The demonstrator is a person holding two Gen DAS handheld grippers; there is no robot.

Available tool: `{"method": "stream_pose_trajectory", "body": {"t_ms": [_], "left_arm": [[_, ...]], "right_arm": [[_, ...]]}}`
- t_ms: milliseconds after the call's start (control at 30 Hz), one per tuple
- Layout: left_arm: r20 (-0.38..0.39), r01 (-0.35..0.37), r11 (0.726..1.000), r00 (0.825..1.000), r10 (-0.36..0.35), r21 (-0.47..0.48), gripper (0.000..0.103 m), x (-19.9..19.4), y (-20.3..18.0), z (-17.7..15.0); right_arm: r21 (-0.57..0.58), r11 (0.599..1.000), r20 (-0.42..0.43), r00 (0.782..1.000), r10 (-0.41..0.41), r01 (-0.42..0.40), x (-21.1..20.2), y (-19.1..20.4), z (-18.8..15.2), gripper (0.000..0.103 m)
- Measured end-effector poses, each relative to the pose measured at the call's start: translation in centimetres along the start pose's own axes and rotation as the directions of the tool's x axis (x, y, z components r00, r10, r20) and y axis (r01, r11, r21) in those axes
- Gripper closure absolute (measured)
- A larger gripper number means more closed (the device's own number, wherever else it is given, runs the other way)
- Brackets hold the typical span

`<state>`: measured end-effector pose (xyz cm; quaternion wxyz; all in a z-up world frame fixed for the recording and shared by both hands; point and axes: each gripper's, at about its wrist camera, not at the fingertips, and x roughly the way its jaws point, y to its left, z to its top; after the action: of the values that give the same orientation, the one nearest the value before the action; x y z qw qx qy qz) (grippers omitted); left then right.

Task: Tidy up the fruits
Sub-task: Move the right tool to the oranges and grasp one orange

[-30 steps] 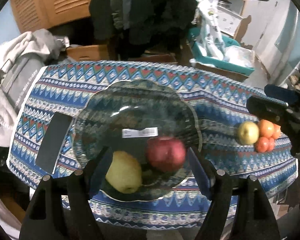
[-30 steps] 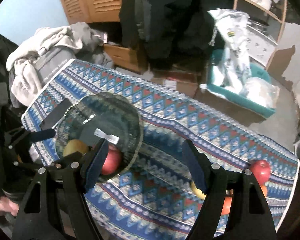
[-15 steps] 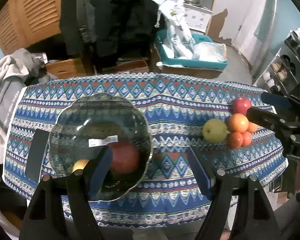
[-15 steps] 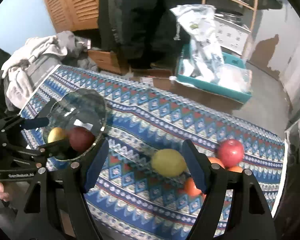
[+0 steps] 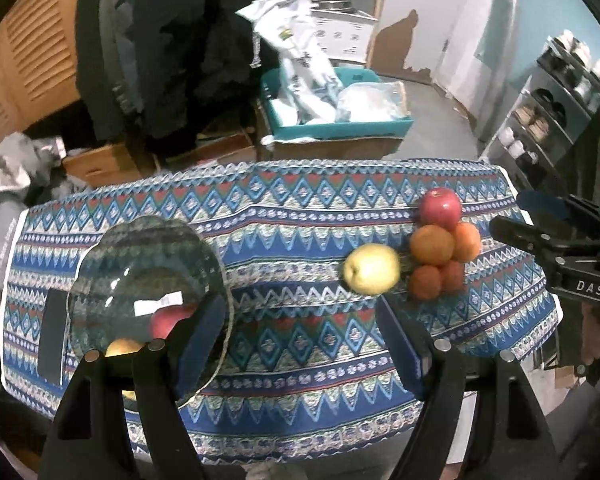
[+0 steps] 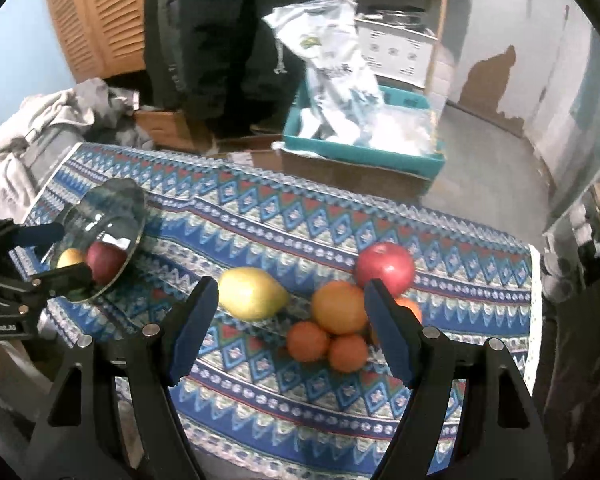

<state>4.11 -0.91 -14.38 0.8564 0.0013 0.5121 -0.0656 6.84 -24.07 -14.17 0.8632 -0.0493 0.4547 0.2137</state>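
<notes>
A glass plate (image 5: pixel 140 248) on the patterned tablecloth (image 5: pixel 300 216) holds a red apple (image 5: pixel 168 318) and a yellow fruit (image 5: pixel 120 347). To the right, on the cloth, lie a yellow pear (image 5: pixel 372 268), a red apple (image 5: pixel 440 206), oranges (image 5: pixel 432 245) and small tangerines (image 5: pixel 426 282). My left gripper (image 5: pixel 300 340) is open and empty above the near edge, between plate and pile. My right gripper (image 6: pixel 290 320) hovers open over the pear (image 6: pixel 252 294), an orange (image 6: pixel 340 306) and tangerines (image 6: pixel 308 340), touching none. The plate (image 6: pixel 108 212) sits far left in that view.
A dark flat rectangle (image 5: pixel 52 336) lies left of the plate. Behind the table stand a person in dark clothes (image 5: pixel 172 40), a teal crate (image 5: pixel 340 120) with bags, and cardboard boxes (image 5: pixel 96 164). Grey clothes (image 6: pixel 40 128) are heaped at the left. Shelves (image 5: pixel 560 92) line the right.
Both grippers moved right along the table, away from the plate and toward the fruit pile. The plate slid left in both views; both stayed open.
</notes>
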Motion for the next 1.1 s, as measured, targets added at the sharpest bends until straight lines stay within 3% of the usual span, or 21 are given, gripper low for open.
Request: {"method": "stream_pose_trajectory", "body": {"t_ms": [333,600,933,1100], "left_arm": [[-0.029,0.017,0.998,0.999,-0.015,0.068,0.023,2.3,-4.0,0.8],[-0.093,0.026,0.997,0.995,-0.019,0.071,0.023,5.9,-5.2,1.2],[-0.149,0.025,0.998,0.989,-0.016,0.056,0.023,9.7,-5.3,1.4],[-0.167,0.033,0.998,0.986,-0.023,0.057,0.023,10.8,-5.6,1.5]], "right_arm": [[0.079,0.997,-0.055,0.998,-0.007,0.011,1.5,-4.9,-2.8,0.027],[0.118,0.993,-0.145,0.988,0.043,-0.026,5.5,-6.7,-5.1,0.027],[0.134,0.990,-0.252,0.964,0.084,-0.051,10.8,-7.4,-7.7,0.035],[0.142,0.988,-0.273,0.957,0.103,-0.066,12.2,-7.6,-8.3,0.045]]}}
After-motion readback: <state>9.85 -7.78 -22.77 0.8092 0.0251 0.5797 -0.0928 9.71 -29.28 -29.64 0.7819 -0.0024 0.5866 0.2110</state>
